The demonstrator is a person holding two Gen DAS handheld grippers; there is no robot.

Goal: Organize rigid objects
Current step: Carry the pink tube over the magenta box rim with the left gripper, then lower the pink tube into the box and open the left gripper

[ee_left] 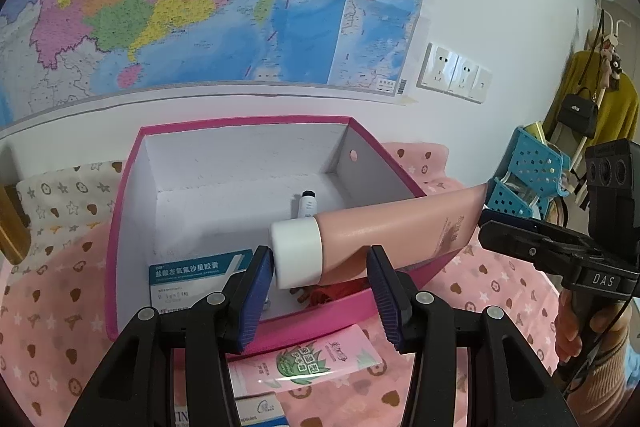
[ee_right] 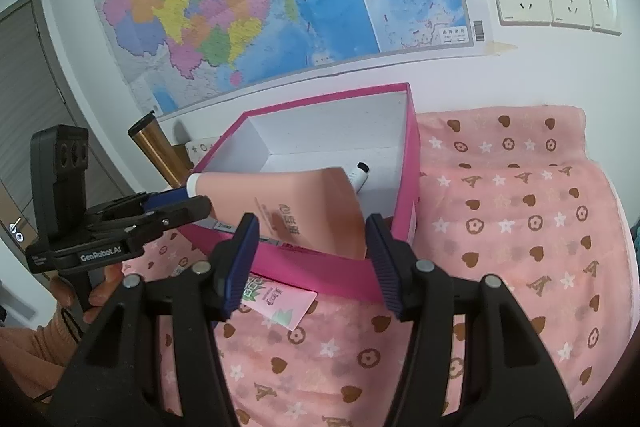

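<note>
A large peach tube [ee_left: 384, 231] with a white cap [ee_left: 298, 253] lies slanted across the near right rim of the open pink box [ee_left: 132, 155]. In the right wrist view the tube [ee_right: 288, 203] reaches into the box [ee_right: 412, 155]. My left gripper [ee_left: 320, 297] is open, with its left pad touching the cap. My right gripper [ee_right: 310, 263] is open around the tube's flat end and does not clamp it. Inside the box lie a small white tube with a black cap [ee_left: 307, 203], also in the right wrist view [ee_right: 360, 175], and a blue-and-white medicine box [ee_left: 188, 275].
A pink sachet with green print [ee_left: 316, 363] lies on the pink patterned cloth [ee_right: 520, 227] in front of the box. Another medicine box [ee_left: 260, 409] lies nearer. A blue perforated basket [ee_left: 524, 175] stands to the right, a gold flask [ee_right: 154, 147] to the left.
</note>
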